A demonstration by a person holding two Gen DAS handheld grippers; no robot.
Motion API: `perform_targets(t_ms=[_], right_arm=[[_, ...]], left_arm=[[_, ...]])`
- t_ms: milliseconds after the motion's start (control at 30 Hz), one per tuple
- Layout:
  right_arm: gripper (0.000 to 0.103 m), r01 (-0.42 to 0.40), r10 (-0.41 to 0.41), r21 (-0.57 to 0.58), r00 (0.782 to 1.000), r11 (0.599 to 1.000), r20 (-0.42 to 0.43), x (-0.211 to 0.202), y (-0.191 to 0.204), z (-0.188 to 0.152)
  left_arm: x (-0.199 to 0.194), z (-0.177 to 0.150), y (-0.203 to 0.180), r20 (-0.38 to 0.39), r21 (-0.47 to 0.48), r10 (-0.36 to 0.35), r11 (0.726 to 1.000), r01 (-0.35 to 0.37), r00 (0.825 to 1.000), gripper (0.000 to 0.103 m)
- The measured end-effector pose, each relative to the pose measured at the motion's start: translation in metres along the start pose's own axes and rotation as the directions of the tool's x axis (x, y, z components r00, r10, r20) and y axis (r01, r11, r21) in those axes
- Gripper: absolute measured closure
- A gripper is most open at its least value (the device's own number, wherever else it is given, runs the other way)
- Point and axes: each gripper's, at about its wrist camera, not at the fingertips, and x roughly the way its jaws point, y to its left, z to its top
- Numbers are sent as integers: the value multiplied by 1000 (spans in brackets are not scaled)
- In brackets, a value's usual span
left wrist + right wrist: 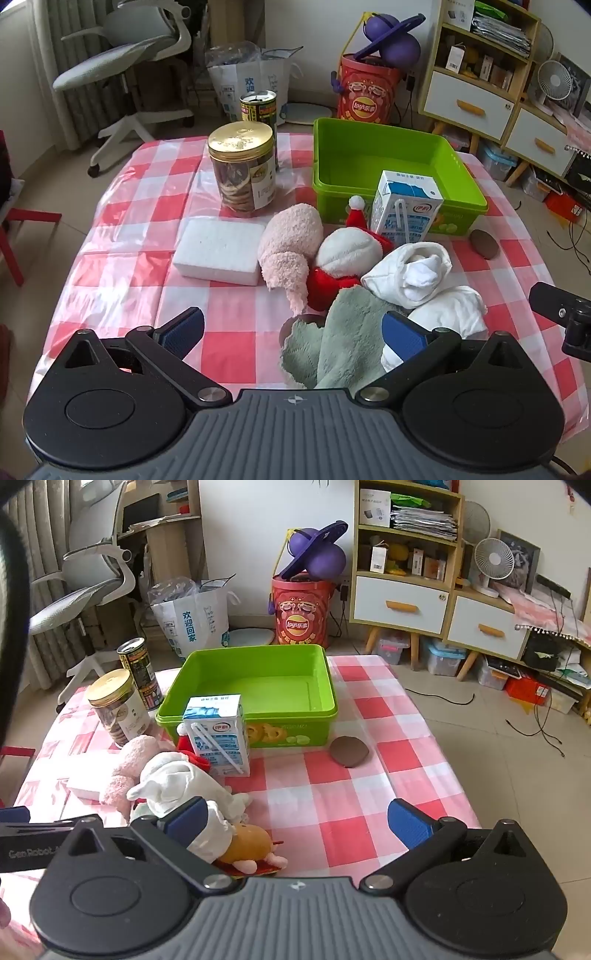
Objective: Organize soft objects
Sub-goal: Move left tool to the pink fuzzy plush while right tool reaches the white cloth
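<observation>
Right wrist view alone shows a plush doll point(243, 843); both left tongs point(291, 332) and right tongs point(295, 821) gape apart.

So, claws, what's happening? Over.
Both claws open, left claw, right claw. Soft toys piled outside green bin. Milk carton fronting bin.

Table point(122, 236), red-and-white check cloth. Far left: clear jar point(243, 170), gold lid, upright; a can point(259, 107) just behind it, at the far edge. Foam block point(218, 251) lies flat in front of the jar, toward the table's middle. Milk carton point(406, 208) stands upright against the near wall of the bin. Flat brown stone point(349, 752) toward the right edge. Beyond the table: office chair point(122, 55), paper bag point(243, 83), red tub point(301, 613), shelf unit point(406, 554), fan point(493, 559).
</observation>
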Motion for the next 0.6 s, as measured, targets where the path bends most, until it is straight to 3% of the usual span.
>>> perform_targets(t_ms=[467,600], right_arm=[[14,-19,19,-3,1000,1000,-16,5,3,-2],[14,-63,64,33,997,998,-34,8,0,-3]], left_arm=[[5,-1,3,-15,4,-12,1000,12,1000,5],[13,-2,10,-6,3,-42,999,42,999,5]])
